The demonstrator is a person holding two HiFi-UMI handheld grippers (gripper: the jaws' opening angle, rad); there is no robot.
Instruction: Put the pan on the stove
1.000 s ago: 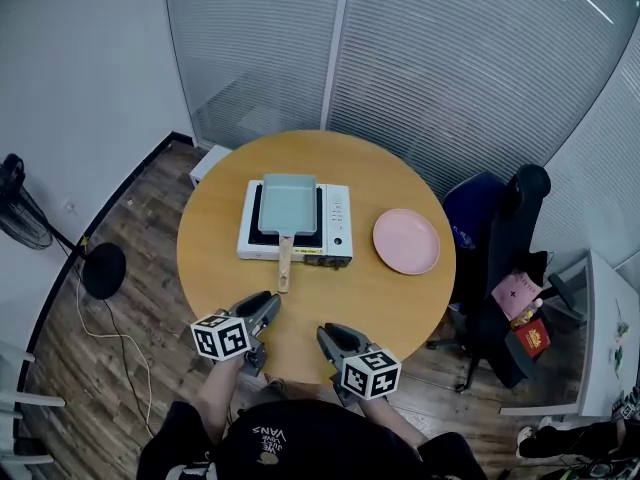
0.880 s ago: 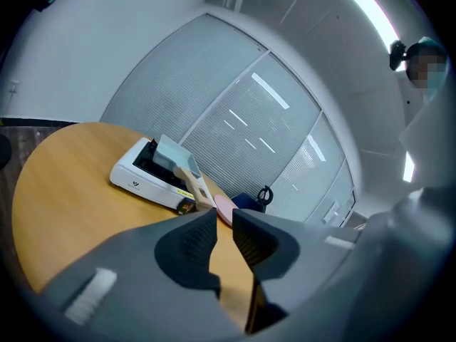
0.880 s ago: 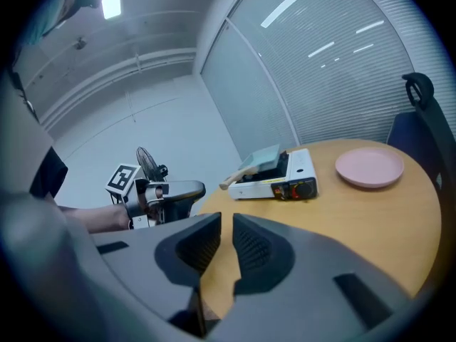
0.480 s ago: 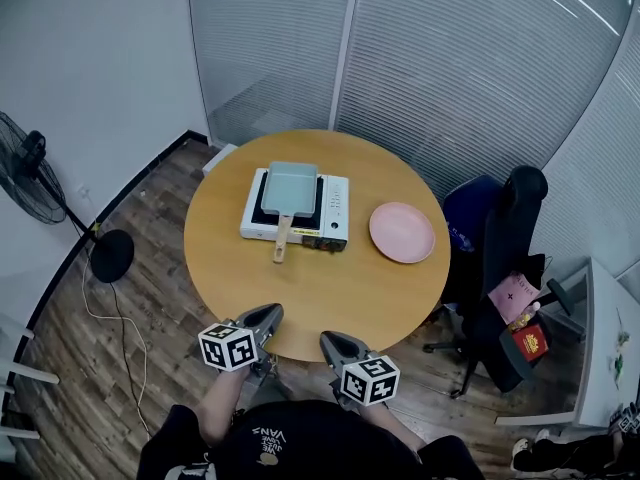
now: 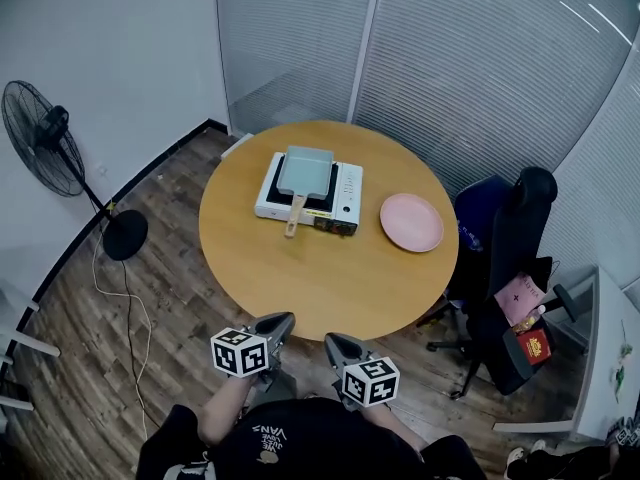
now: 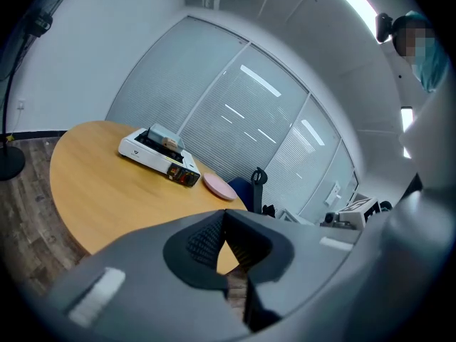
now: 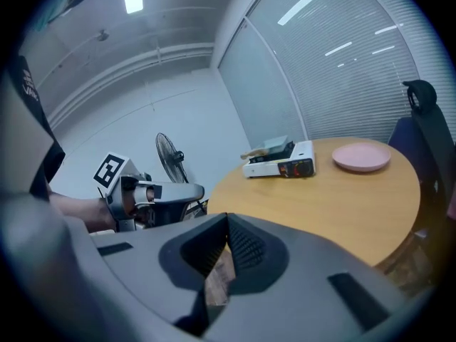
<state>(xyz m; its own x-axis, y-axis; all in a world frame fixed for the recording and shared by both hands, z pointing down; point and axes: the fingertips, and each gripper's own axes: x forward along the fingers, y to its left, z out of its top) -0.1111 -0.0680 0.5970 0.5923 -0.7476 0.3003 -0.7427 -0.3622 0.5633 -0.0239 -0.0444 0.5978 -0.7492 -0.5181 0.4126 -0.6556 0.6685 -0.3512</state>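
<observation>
A grey-blue rectangular pan [image 5: 303, 167] with a wooden handle [image 5: 293, 216] sits on the white portable stove [image 5: 338, 196] at the far side of the round wooden table [image 5: 320, 268]. The left gripper view shows the same pan [image 6: 163, 133] and stove [image 6: 146, 150] far ahead. In the right gripper view the pan [image 7: 268, 147] and stove [image 7: 280, 164] are also far off. My left gripper [image 5: 283, 321] and right gripper [image 5: 331, 341] hang off the table's near edge, close to the person's body. Both are shut with nothing in them, jaw tips meeting [image 6: 223, 216] [image 7: 228, 223].
A pink plate [image 5: 411, 222] lies on the table right of the stove. A dark office chair [image 5: 505, 233] stands at the table's right. A standing fan [image 5: 40, 126] and its cable are on the wooden floor at left. Glass partition walls run behind the table.
Both grippers have drawn back from over the table's near edge to a spot off it. The head view has backed away, so the table looks smaller. The pan has stayed on the stove.
</observation>
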